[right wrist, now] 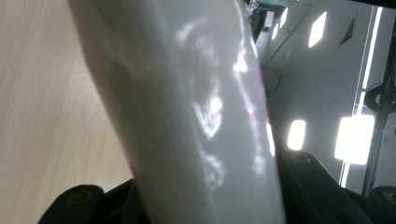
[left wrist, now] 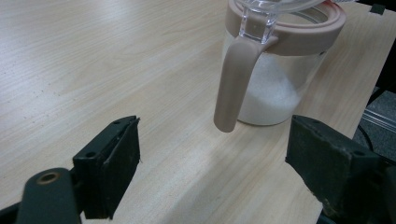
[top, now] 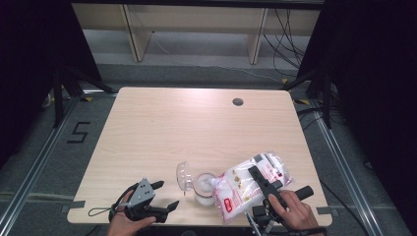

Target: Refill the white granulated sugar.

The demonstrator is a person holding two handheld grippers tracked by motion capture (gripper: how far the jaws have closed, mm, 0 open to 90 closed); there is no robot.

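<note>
In the lower right of the high view, the right gripper (top: 262, 181) holds a white bag (top: 248, 184) tightly and tilts it, so the bag's corner reaches over the jar (top: 204, 189) at the lower middle of the table (top: 162, 128). The jar contains white powder and its clear lid (top: 183, 176) stands open. The left gripper (top: 164, 195), in the lower left, is spread wide and holds nothing; the jar stands near it, to its right.
</note>
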